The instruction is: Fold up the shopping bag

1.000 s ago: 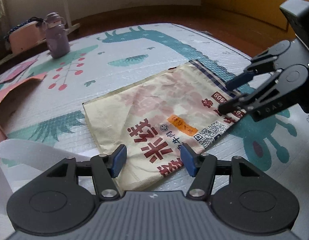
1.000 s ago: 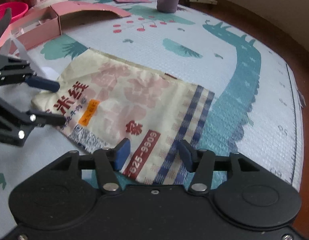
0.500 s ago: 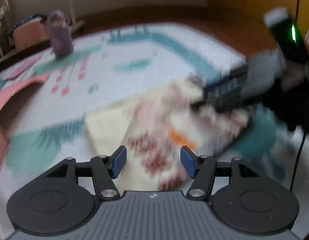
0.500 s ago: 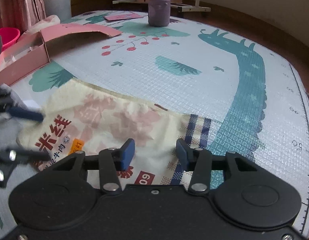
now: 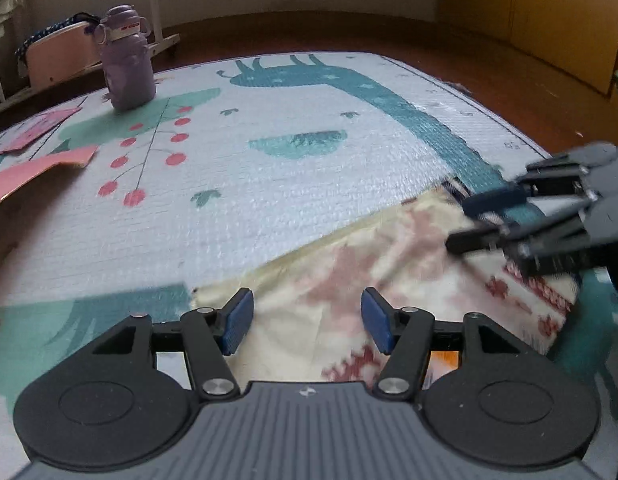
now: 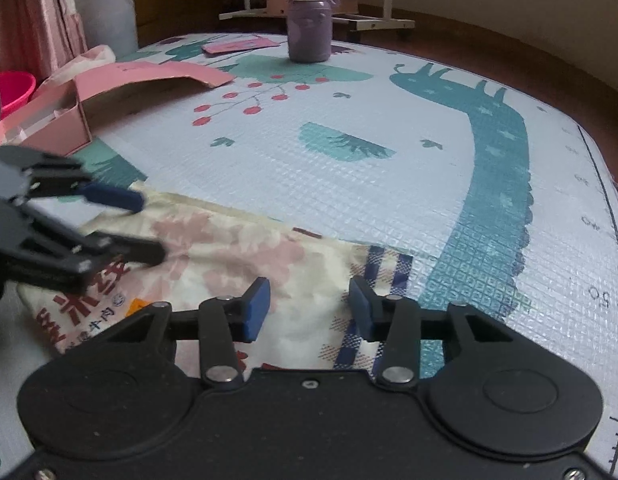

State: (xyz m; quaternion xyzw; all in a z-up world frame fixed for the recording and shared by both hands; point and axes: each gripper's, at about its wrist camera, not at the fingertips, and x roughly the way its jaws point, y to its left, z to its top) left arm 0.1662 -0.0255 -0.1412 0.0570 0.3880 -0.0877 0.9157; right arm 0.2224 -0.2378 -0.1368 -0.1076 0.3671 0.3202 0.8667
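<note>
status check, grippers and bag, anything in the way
Left gripper open over shopping bag. Right gripper closing, bag flat on mat between jaws. Purple bottle far off.

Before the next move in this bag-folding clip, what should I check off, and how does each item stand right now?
1. Shopping bag lies flat on the play mat: ok, only lightly wrinkled.
2. Left gripper over the bag's near edge with a gap between its fingers: ok.
3. Right gripper over the bag's plaid end: ok. Its fingers are closing with the fabric below them; pads pressing on cloth: cannot tell.
4. Both grippers at opposite ends of the bag: ok.
5. Fold path free: ok. The purple bottle and pink box stand apart from the bag.
6. Bag's handles tucked in: cannot tell, none visible.
</note>
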